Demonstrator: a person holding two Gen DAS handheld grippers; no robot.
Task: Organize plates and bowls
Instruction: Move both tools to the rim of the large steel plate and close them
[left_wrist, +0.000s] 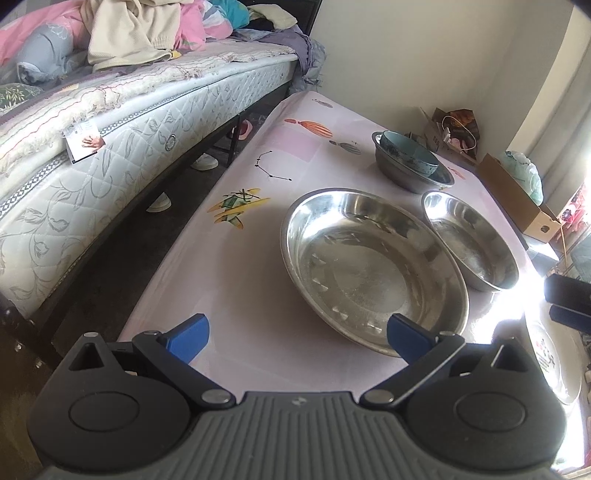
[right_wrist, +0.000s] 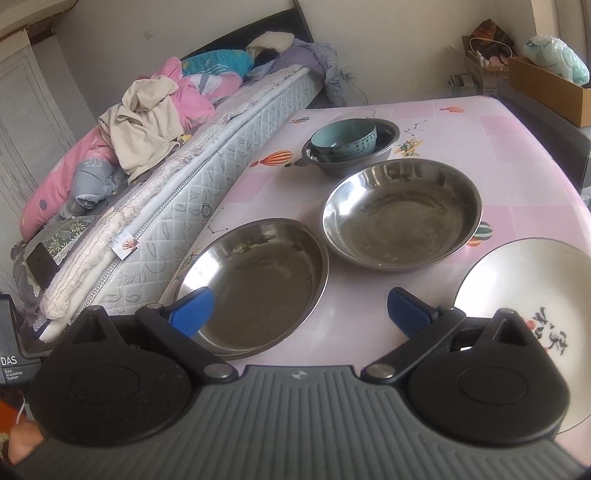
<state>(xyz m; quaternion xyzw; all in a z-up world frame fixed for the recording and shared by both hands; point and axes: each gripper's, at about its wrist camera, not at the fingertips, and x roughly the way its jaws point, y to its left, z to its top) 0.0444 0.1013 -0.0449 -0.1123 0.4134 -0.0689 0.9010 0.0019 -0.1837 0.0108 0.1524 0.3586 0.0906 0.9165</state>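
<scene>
Left wrist view: a bed (left_wrist: 122, 122) with a quilted mattress runs along the left side, heaped with pink and cream bedding, beside a table (left_wrist: 229, 266) under a smooth pink cloth printed with balloons and aircraft. On the cloth sits a wide steel plate (left_wrist: 373, 273), shallow, round and mirror-bright, mouth up, its near rim just beyond the left gripper (left_wrist: 297, 338). The blue-tipped fingers (left_wrist: 190, 338) stand wide apart and hold nothing; the right tip overlaps the plate's near rim in this view, though contact cannot be told. Just right of the plate sits a second steel dish (left_wrist: 471, 243), deeper and also upright, the two rims close or touching. Behind them a duller steel bowl (left_wrist: 406, 173) holds a teal bowl (left_wrist: 410, 153), which tilts inside it toward the left. A cardboard box (left_wrist: 517, 199) lies past the table's right edge.

Right wrist view: the same row appears, with the plate (right_wrist: 255, 284) nearest, the dish (right_wrist: 402, 214) behind and to the right, and the steel bowl (right_wrist: 351, 155) with its teal bowl (right_wrist: 343, 142) farthest back. A white ceramic plate (right_wrist: 517, 288), glossy and painted with dark and red motifs, lies flat at the near right corner, apart from the steel pieces. The right gripper (right_wrist: 297, 310) hovers above the cloth between the steel plate and the white one, fingers (right_wrist: 410, 312) spread wide and empty.
</scene>
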